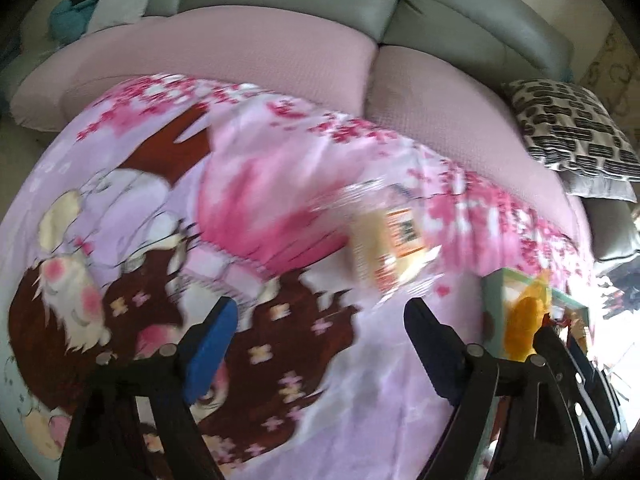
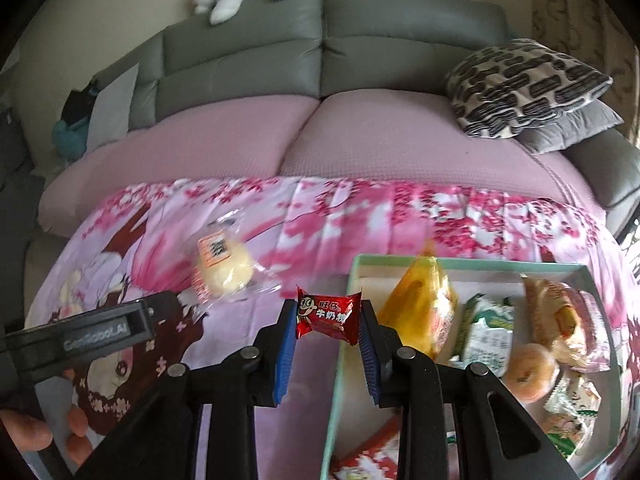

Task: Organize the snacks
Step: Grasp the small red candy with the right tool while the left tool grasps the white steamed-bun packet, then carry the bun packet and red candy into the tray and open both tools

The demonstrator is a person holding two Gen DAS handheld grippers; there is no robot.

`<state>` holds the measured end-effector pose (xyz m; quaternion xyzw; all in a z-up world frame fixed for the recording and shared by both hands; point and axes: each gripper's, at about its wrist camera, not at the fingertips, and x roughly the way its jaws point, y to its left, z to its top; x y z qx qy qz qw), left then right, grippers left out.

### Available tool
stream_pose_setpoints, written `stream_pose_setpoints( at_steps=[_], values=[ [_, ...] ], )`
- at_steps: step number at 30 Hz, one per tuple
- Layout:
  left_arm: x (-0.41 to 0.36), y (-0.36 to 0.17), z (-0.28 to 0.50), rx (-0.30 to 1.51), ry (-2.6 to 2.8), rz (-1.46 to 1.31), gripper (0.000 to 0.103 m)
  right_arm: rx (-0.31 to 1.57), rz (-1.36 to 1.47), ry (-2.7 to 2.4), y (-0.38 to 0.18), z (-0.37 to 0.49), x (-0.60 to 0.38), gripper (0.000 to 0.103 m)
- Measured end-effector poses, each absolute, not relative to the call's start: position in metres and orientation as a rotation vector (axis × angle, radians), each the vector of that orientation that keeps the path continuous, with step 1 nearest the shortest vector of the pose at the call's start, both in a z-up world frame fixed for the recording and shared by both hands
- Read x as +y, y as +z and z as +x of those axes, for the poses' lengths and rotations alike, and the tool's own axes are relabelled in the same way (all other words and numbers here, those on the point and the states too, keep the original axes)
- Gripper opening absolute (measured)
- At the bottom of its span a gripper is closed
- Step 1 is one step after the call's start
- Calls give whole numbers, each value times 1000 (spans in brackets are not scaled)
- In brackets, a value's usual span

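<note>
The right gripper (image 2: 329, 322) is clamped on a shiny red candy (image 2: 327, 317), crinkled, with a cartoon face and white Chinese writing. The left gripper (image 1: 320, 320) gapes empty, "GenRobot.AI" lettered along it.

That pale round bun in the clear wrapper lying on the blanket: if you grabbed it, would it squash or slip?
The wrapped bun looks puffy, so it would probably dent under firm jaws. Its clear glossy film extends loosely past the bun, so gripping only film would likely feel floppy and slippery. It seems light for its size.
</note>
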<state>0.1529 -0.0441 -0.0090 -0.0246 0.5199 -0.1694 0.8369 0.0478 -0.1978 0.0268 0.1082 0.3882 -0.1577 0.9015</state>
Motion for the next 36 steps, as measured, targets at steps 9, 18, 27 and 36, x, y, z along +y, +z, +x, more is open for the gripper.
stream_pose_setpoints(
  at_steps=[9,18,27,36],
  values=[
    [-92,-8,176,1123,-450,-62,85,727,264,-406,49,27,-229,32],
    [-105,-41,198,1202,-399,-117,79,726,319,-429,46,19,-249,32],
    [-102,-43,195,1185,-381,-122,62,732,352,-448,42,15,-260,32],
    [-83,-20,160,1130,-417,-160,59,714,365,-466,49,9,-266,32]
  ],
)
